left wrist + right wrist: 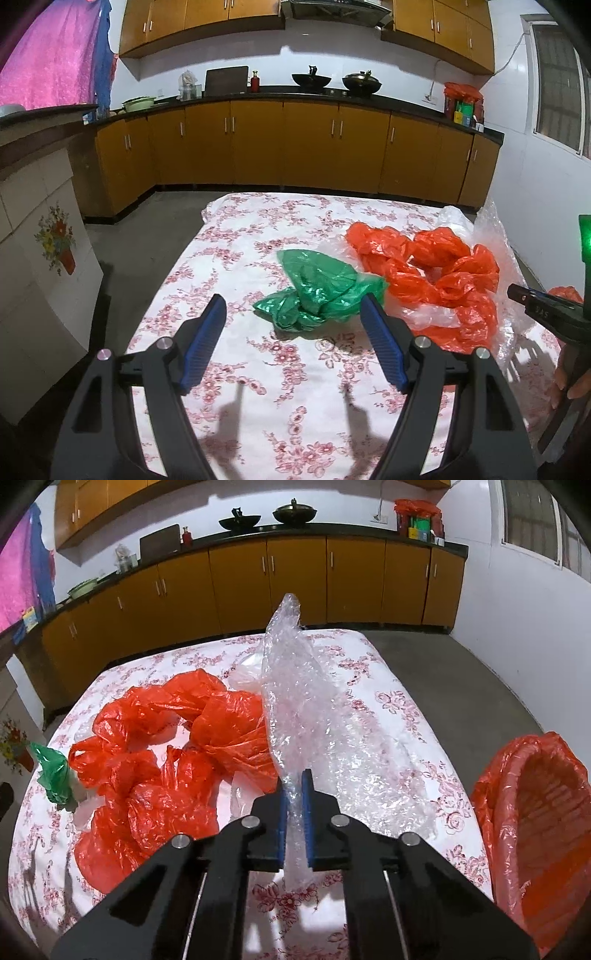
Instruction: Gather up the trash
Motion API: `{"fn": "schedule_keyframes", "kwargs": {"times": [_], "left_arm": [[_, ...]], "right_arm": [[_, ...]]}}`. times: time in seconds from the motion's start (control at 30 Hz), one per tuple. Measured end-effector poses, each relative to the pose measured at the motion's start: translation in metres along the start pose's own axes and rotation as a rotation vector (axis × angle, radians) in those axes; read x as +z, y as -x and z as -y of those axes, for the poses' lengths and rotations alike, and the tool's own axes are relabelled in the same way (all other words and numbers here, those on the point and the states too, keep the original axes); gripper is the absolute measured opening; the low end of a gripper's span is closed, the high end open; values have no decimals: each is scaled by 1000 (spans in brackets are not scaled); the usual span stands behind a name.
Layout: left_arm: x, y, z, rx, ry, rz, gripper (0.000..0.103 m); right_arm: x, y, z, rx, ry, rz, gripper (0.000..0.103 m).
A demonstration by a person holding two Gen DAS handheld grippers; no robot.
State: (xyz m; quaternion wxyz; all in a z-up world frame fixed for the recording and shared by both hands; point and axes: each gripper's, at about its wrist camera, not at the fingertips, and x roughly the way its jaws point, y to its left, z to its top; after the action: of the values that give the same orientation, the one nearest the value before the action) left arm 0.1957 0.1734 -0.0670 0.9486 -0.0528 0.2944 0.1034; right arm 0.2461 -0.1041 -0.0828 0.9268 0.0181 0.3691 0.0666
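right gripper [294, 775] jaws pinch bubble wrap [295, 686]; left gripper [293, 304] jaws open; bin [535, 812] red-lined.

You are in a home kitchen — orange-brown base cabinets [258, 142] run beneath a dark countertop [280, 96], with matching wall cabinets [207, 14] above. Two dark woks [312, 79] sit on the stove under a range hood [336, 9], and a red bottle [255, 82] stands nearby. In front of you is a table under a floral cloth [236, 266] — beside a tiled white wall [535, 177].
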Motion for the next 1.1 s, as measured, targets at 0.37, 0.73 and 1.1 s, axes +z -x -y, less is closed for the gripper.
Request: {"fn": "schedule_keyframes", "kwargs": {"times": [0.37,0.73,1.1], "left_arm": [[10,-26,15,-4,-7,-43,73],[12,-43,50,-52,-65,-81,54],[7,-65,43,-71,-38,-163,4]], "right_arm": [[0,32,23,32,-63,45,6],[-2,34,30,42,-80,34,6],[-2,44,35,51,-90,49,6]]}}
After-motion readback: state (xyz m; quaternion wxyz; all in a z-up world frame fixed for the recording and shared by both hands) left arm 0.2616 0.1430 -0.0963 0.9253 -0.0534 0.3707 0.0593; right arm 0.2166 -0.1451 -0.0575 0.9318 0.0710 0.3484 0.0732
